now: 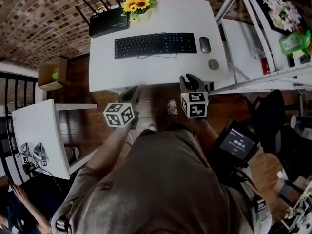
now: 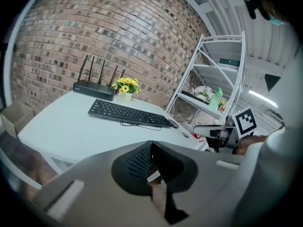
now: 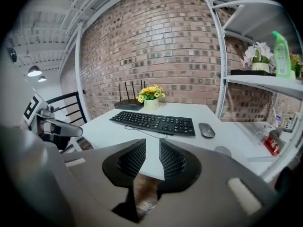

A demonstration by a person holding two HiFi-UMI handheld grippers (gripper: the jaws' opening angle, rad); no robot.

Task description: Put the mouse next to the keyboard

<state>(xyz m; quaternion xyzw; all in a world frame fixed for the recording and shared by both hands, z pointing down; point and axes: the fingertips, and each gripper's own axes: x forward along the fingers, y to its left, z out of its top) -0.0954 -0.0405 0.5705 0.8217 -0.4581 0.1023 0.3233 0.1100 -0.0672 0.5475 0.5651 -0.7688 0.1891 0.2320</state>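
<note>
The dark grey mouse (image 1: 204, 45) lies on the white desk (image 1: 161, 74) just right of the black keyboard (image 1: 155, 45), a small gap between them. Both show in the right gripper view too, the keyboard (image 3: 155, 121) and the mouse (image 3: 206, 130) ahead of the jaws. My left gripper (image 1: 132, 94) hovers in front of the desk's near edge, jaws shut and empty (image 2: 151, 144). My right gripper (image 1: 191, 79) hangs at the desk's front edge, below the mouse, jaws a narrow gap apart with nothing between them (image 3: 152, 143).
A black router (image 1: 108, 21) and a pot of yellow flowers (image 1: 139, 4) stand behind the keyboard. A round grey disc (image 1: 213, 64) lies near the desk's right front corner. A white shelf rack (image 1: 273, 38) stands right, a cardboard box (image 1: 52, 72) and a second white table (image 1: 39, 135) left.
</note>
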